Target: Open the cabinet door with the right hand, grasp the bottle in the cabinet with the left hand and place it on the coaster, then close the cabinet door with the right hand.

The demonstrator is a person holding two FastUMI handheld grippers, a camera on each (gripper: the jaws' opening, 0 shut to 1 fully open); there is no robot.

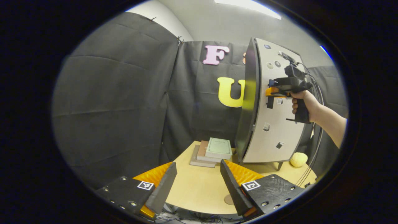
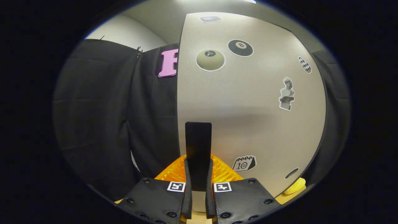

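Cabinet (image 1: 273,124) stands at tabletop's (image 1: 199,189) far right edge, door (image 2: 248,102) only barely ajar, so bottle is hidden inside. Books (image 1: 213,151) at far edge, coaster (image 1: 229,199) at near edge. Right gripper (image 2: 198,174) is clamped on door's handle (image 2: 198,146). Left gripper (image 1: 197,183) hangs wide open, empty, over near edge. Risk: pulling off hinge arc slips handle or drags whole cabinet.

Even overhead light from ceiling strip (image 1: 248,7); soft shadows on door (image 2: 248,102). Sharp focus, strong fisheye bending at edges.
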